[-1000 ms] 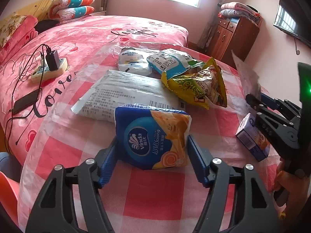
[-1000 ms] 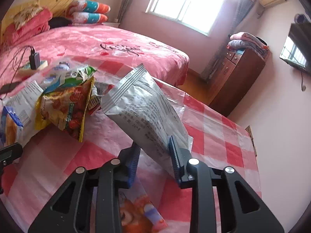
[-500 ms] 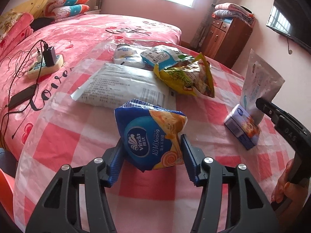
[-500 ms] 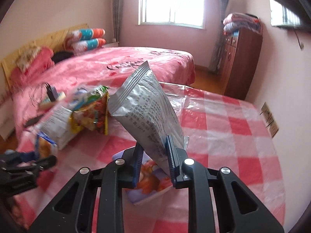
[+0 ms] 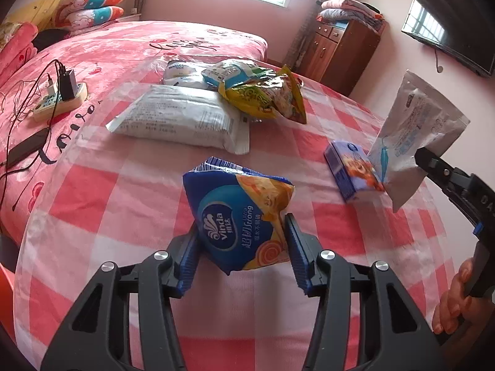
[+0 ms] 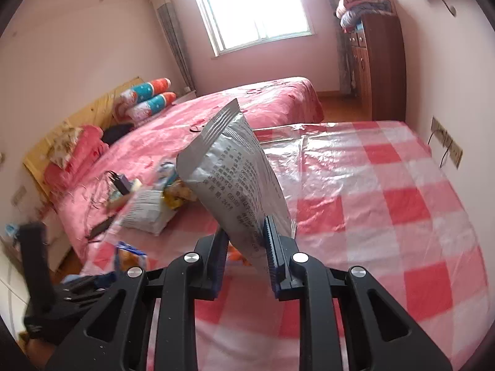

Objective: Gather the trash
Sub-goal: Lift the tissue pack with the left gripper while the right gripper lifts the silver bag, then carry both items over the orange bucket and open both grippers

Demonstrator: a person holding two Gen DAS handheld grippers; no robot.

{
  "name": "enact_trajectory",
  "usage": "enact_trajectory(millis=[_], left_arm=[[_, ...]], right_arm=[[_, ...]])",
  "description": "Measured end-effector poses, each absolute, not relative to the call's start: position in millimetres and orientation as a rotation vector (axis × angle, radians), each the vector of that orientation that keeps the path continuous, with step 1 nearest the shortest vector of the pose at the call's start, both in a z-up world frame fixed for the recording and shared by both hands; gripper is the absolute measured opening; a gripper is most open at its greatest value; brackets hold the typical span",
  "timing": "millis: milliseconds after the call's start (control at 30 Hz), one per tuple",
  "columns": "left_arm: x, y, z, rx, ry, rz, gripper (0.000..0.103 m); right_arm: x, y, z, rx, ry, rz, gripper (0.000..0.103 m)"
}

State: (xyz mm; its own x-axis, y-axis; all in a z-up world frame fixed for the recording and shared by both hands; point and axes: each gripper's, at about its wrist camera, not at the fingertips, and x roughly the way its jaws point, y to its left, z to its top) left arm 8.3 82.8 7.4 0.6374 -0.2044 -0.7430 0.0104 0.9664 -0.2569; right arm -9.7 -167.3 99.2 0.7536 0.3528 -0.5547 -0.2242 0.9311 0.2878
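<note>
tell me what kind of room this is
Most likely a home bedroom. A bed with pink bedding and stacked pillows fills the far side, a wooden dresser with folded blankets on top stands by the window, and a television hangs on the wall.

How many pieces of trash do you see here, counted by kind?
Soft packets and bags: 6, including the blue tissue pack in the left gripper and the silver bag in the right gripper.
Small cartons: 1, the purple box.
Total: 7
</note>
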Motion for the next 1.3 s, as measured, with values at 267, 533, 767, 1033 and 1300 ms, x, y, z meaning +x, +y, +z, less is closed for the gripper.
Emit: enact_trajectory(millis=[267,533,767,1033,1300], left_arm=[[-13,82,8,-0.235,0.881,-0.167,0.051],[-39,83,9,-0.2,0.883,-0.196,0.051],[-58,92,11,-0.199,0.876,-0.21,0.051],[-79,110,23,-0.189,0.831,-0.202,0.051],[-103,149,30,-0.223,0.8,-0.152,0.051]], right_arm=[[-43,-167,99,0.296,0.672,0.36,0.024],[-68,-153,98,0.309,0.711,0.4,0.024],[-84,-142,100,0.353,0.741,0.448,0.024],[-102,-126,107,0.381,0.764,0.5,0.024],[-112,-85,118,0.319,0.783,0.56,0.024]])
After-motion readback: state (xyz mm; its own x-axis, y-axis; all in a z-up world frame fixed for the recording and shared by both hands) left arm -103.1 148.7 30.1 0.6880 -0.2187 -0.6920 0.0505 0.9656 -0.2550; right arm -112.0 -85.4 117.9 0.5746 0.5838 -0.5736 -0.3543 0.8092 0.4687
